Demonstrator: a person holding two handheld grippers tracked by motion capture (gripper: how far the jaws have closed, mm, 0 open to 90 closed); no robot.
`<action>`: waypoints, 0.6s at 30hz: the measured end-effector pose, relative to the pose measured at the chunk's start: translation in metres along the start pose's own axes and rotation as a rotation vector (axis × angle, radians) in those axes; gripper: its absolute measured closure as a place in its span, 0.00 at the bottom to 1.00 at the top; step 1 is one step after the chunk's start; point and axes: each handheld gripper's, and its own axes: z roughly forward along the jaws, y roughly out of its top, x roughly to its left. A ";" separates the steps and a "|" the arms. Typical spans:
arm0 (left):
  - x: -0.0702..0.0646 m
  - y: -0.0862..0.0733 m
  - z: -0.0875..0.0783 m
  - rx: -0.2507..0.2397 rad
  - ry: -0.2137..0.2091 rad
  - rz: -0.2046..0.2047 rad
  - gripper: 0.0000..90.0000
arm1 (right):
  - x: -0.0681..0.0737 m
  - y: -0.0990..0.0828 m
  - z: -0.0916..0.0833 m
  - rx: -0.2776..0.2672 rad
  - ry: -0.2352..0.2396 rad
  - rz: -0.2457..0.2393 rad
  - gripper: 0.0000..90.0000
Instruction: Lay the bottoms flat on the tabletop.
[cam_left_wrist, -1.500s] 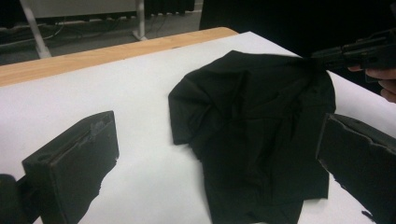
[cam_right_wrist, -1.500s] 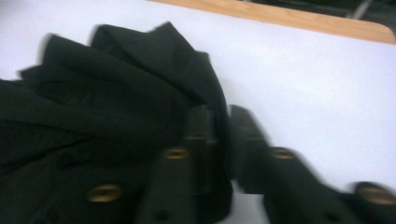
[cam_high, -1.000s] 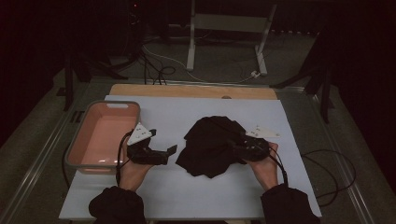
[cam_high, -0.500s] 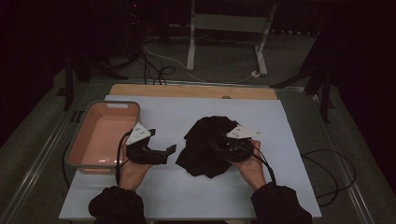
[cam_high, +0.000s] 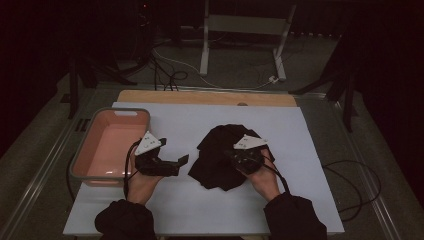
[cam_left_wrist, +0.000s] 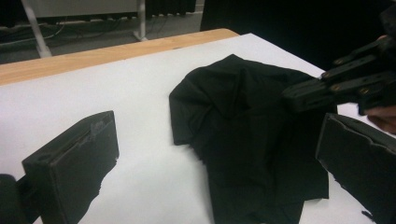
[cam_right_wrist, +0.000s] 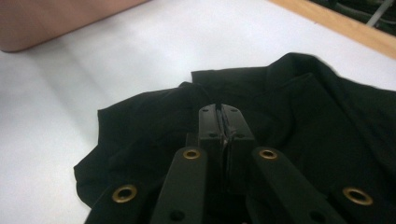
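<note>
One black cloth (cam_high: 220, 157) lies crumpled on the counter (cam_high: 310, 150). The right tool (cam_right_wrist: 226, 114) has just closed, pinching it. The left tool (cam_high: 177, 162) stands apart beside one pink basin (cam_high: 82, 172).

cloth (cam_high: 220, 155) mid-table (cam_high: 310, 150); basin (cam_high: 82, 172) at left edge

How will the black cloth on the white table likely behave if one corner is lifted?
The black cloth lies crumpled in soft folds, so it would probably droop and trail, not hold shape. It looks thin, so likely light. The right hand-held gripper, jaws just closed above it, may drag it if pulled.
</note>
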 end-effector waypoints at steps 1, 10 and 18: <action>0.000 0.000 0.000 0.000 0.000 0.000 0.00 | 0.000 0.000 0.000 0.000 0.000 0.000 0.98; 0.000 0.000 -0.001 -0.004 -0.001 -0.003 0.00 | -0.028 -0.012 -0.031 -0.028 -0.034 0.029 0.99; -0.001 0.000 0.000 0.000 -0.001 0.000 0.00 | -0.063 -0.026 -0.058 -0.070 -0.104 0.135 0.99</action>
